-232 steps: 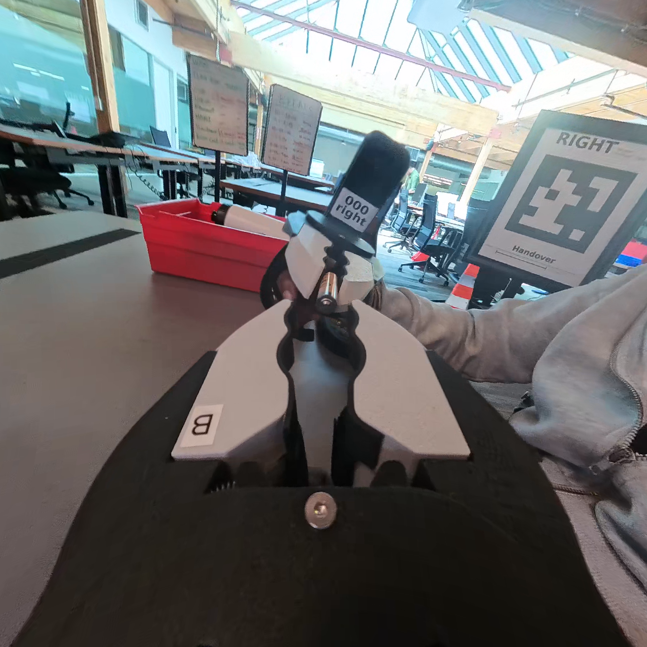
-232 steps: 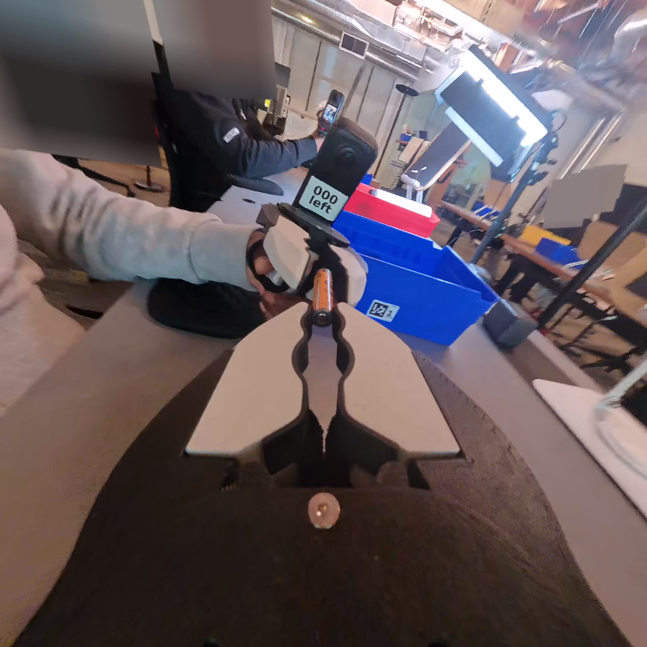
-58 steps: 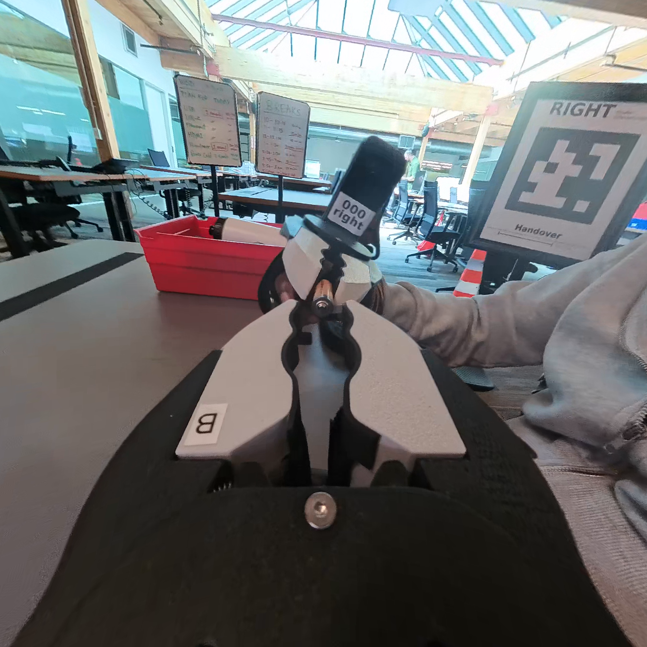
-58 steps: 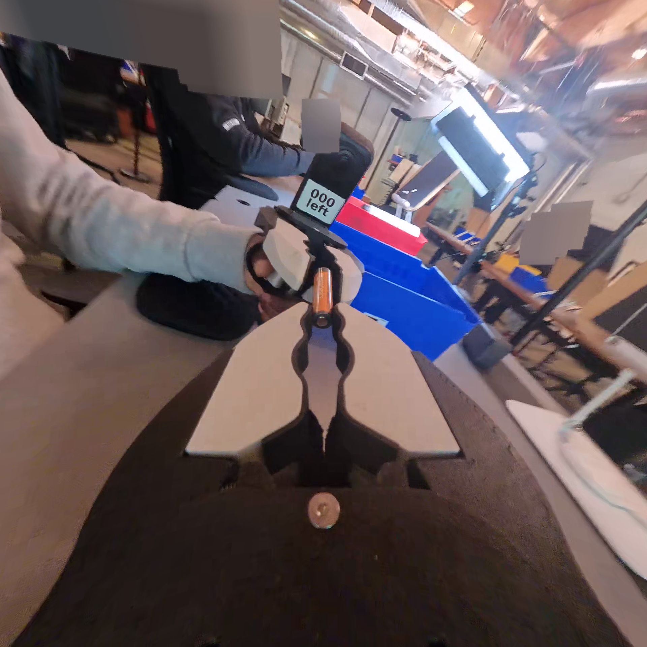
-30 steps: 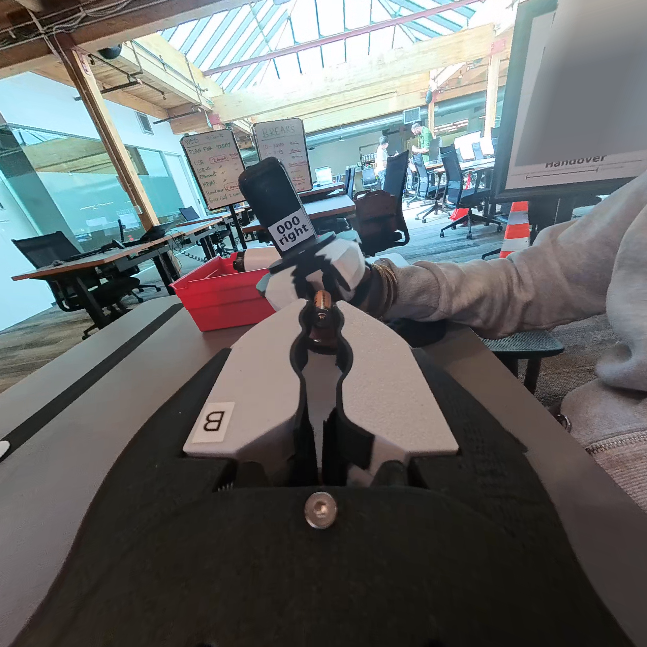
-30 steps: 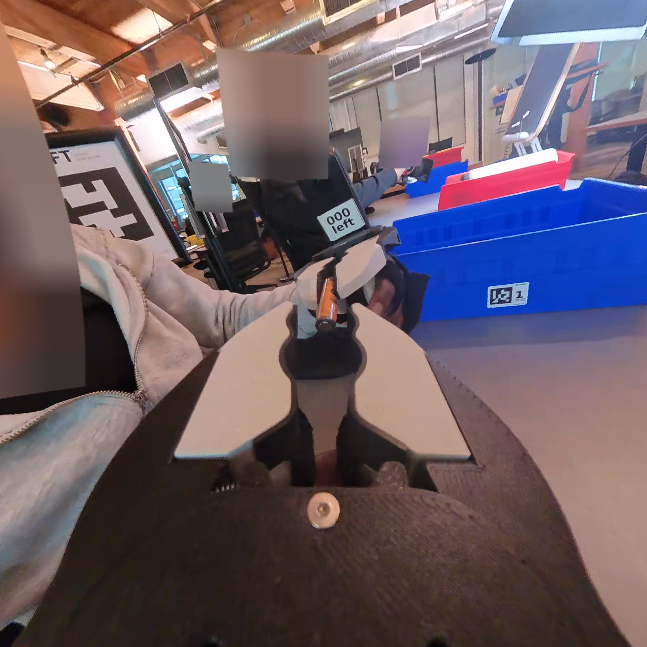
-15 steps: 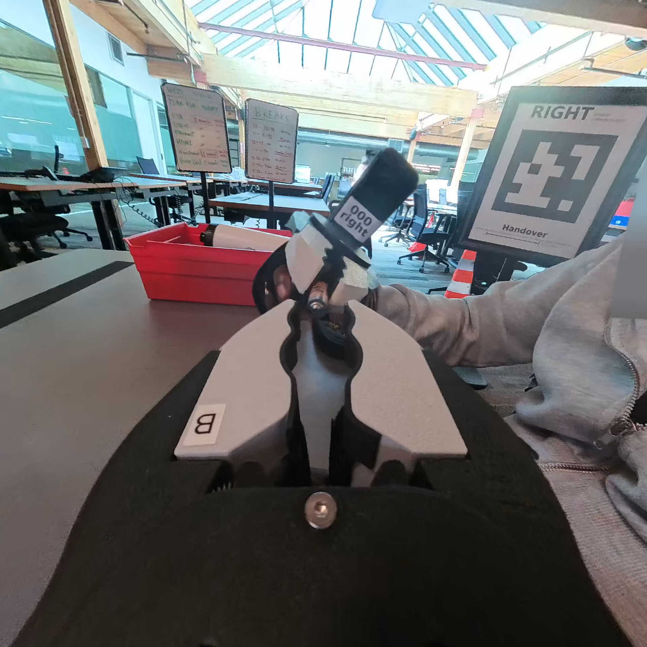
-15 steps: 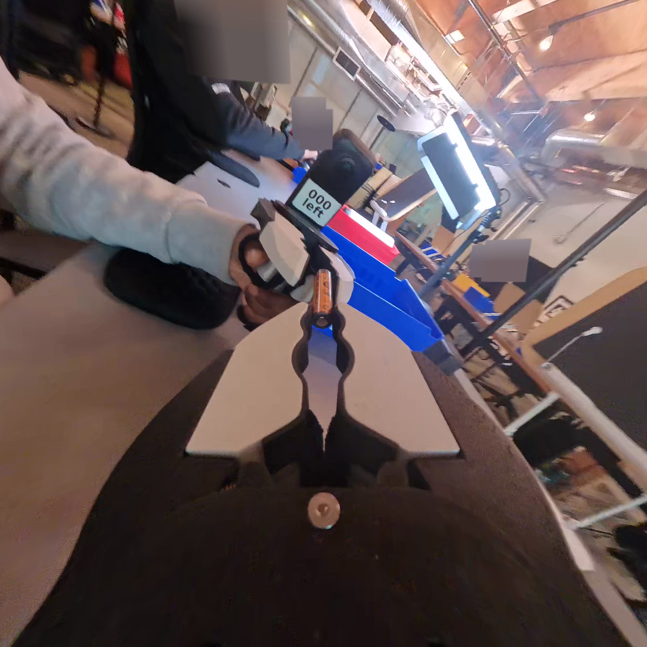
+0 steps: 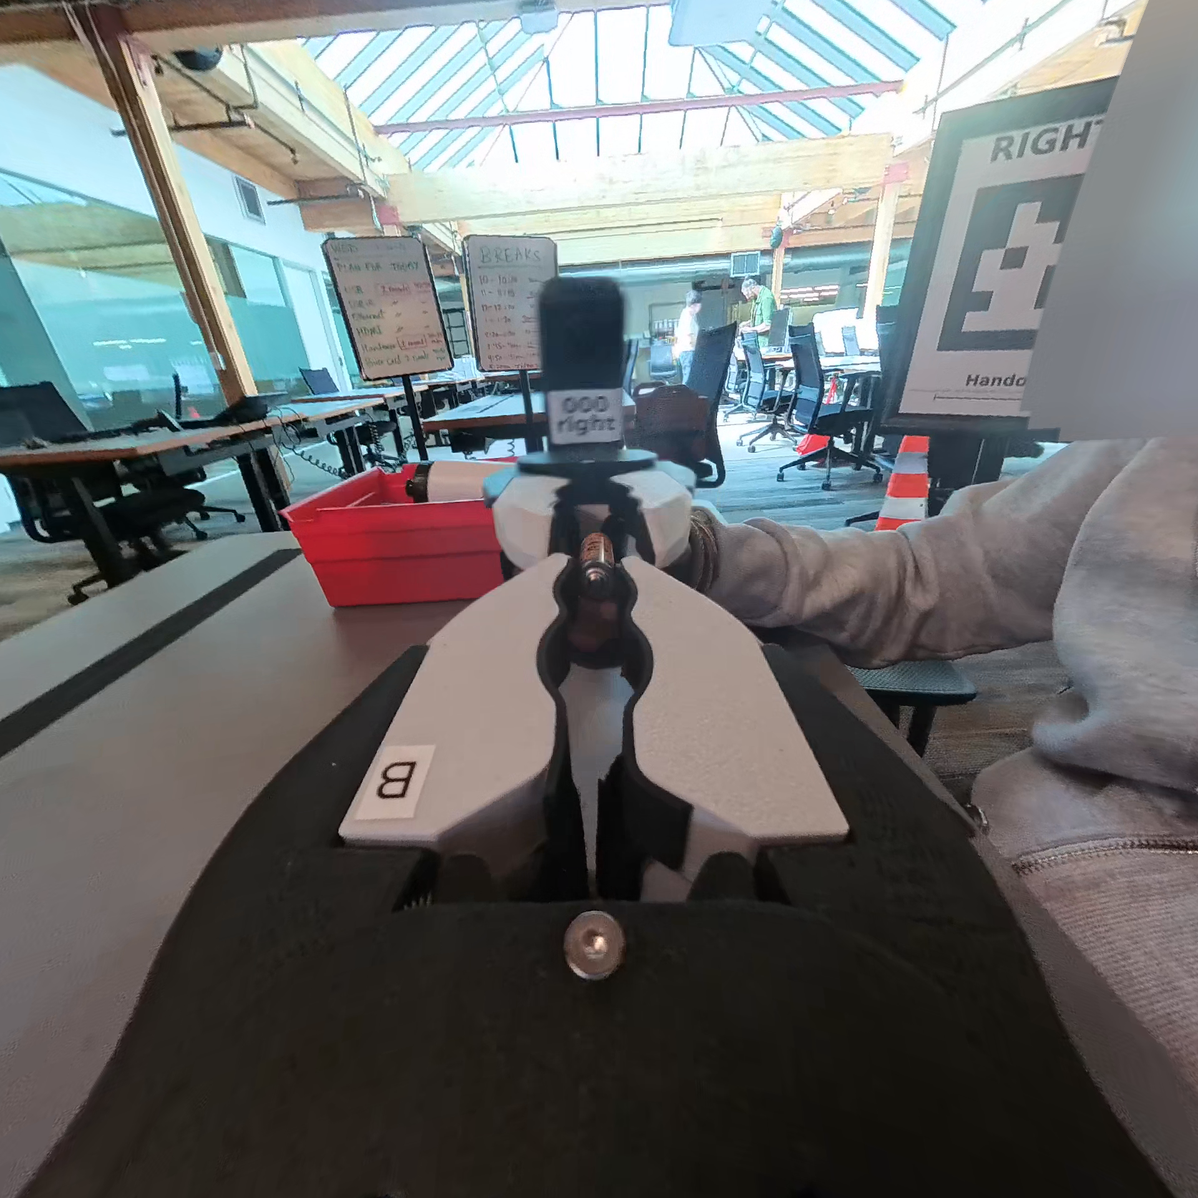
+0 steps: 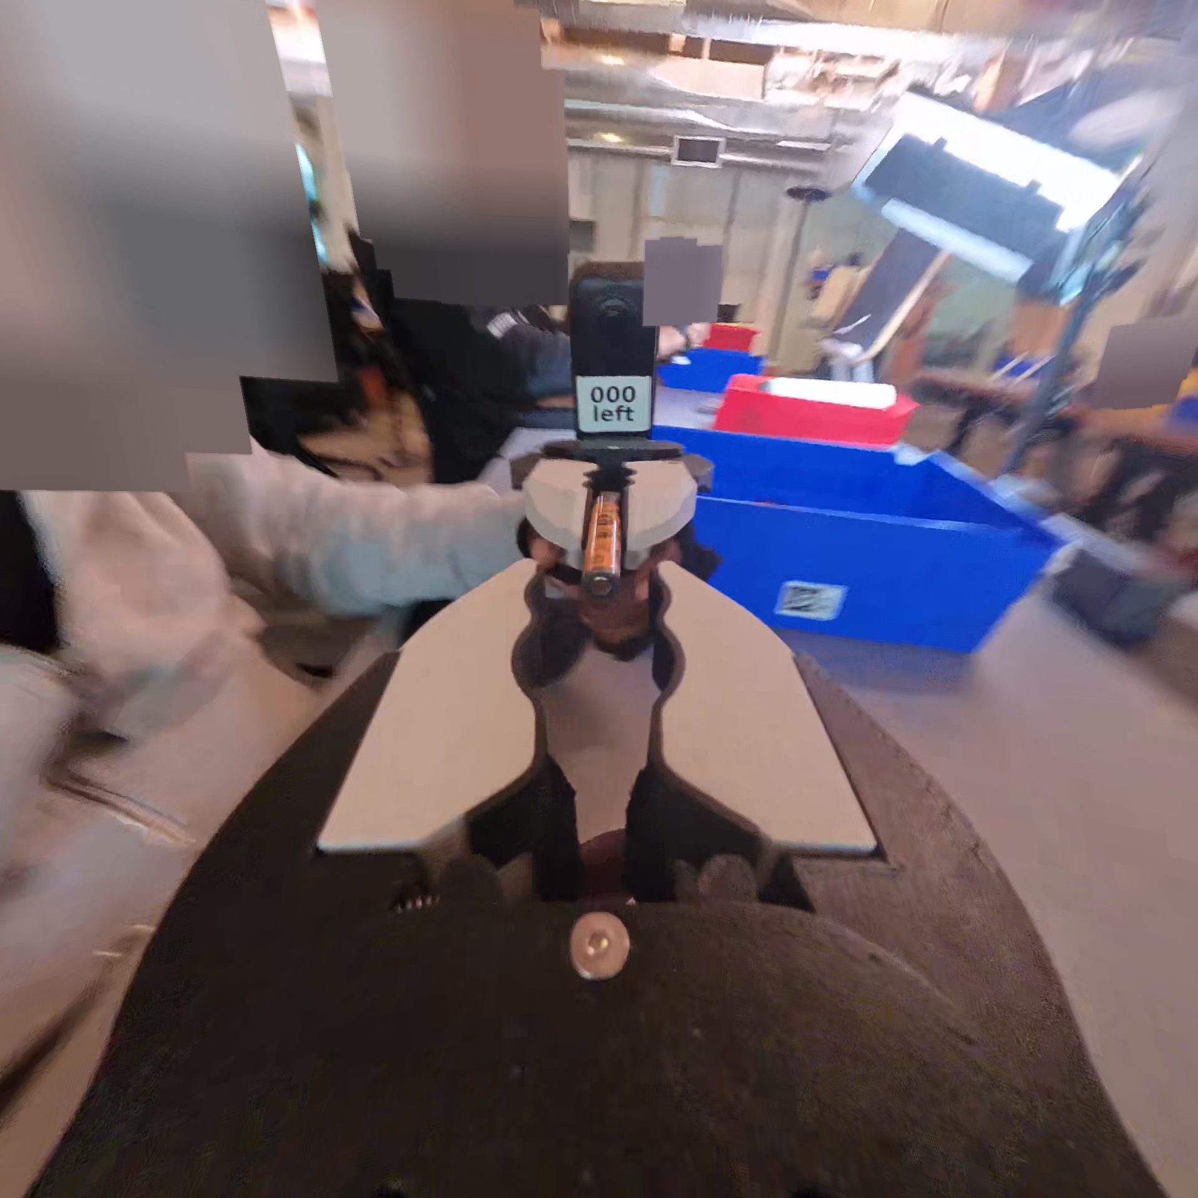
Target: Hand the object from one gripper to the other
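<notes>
A small cylindrical battery (image 10: 601, 543), orange-bodied with a metal end, is seen held in the air between the two grippers, above a grey table (image 9: 162, 700). In the left wrist view the left gripper (image 9: 596, 574) is closed to a narrow gap at its tips, and the battery (image 9: 595, 563) is pinched there, its metal end pointing back toward the camera. Directly beyond it the right gripper (image 9: 593, 518) is faced head-on, with a black camera mounted on top and a grey sleeve (image 9: 875, 583) running off to the right. In the right wrist view the right gripper (image 10: 599, 587) is spread apart, its white fingers (image 10: 467, 681) standing clear on either side of the battery without touching it. The battery is shown gripped by the left gripper (image 10: 606, 518) farther off, from which it projects toward the near side. A red bin (image 9: 395, 551) is placed on the far part of the table in the left wrist view, with a white cylindrical object lying in it. A blue bin (image 10: 875, 544) is seen to the right in the right wrist view, and a red bin (image 10: 817, 408) beyond it. That view is partly blurred.
</notes>
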The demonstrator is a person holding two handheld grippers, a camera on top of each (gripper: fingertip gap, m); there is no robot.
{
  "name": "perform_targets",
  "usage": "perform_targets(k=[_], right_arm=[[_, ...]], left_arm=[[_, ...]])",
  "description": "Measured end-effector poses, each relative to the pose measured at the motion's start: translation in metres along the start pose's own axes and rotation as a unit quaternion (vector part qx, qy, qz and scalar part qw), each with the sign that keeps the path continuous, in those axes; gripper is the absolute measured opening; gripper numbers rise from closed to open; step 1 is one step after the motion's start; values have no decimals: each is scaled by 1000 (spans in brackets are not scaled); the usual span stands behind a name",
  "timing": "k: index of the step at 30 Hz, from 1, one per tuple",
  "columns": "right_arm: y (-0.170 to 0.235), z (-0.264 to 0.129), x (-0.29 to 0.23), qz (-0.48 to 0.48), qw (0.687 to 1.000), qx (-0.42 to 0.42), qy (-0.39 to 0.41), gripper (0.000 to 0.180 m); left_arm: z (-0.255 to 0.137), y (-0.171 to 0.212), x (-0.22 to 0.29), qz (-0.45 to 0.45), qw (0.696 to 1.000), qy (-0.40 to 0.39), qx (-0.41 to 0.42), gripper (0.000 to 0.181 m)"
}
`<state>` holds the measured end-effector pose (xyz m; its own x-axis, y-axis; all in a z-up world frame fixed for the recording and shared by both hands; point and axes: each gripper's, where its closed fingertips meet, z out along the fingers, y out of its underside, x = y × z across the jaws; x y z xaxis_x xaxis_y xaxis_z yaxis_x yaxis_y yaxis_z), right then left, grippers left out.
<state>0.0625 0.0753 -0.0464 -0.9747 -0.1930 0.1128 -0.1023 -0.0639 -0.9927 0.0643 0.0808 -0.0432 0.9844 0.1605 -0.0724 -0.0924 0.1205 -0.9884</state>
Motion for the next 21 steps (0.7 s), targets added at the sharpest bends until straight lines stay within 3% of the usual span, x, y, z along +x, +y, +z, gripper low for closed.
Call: perform_targets(k=[4, 10, 14, 17, 21], right_arm=[[-7, -3, -1, 192, 978, 44, -74, 31], [1, 1, -5, 202, 976, 22, -82, 11], [6, 1, -2, 126, 991, 5, -50, 11], [5, 1, -1, -8, 1000, -7, -8, 11], [2, 1, 1, -192, 979, -32, 54, 11]], left_arm=[[1, 1, 0, 22, 1000, -4, -6, 10], [1, 2, 2, 29, 1000, -2, -7, 10], [1, 3, 0, 3, 1000, -6, -10, 11], [1, 5, -1, -45, 999, 1, -16, 21], [2, 7, 1, -85, 996, 20, -23, 23]])
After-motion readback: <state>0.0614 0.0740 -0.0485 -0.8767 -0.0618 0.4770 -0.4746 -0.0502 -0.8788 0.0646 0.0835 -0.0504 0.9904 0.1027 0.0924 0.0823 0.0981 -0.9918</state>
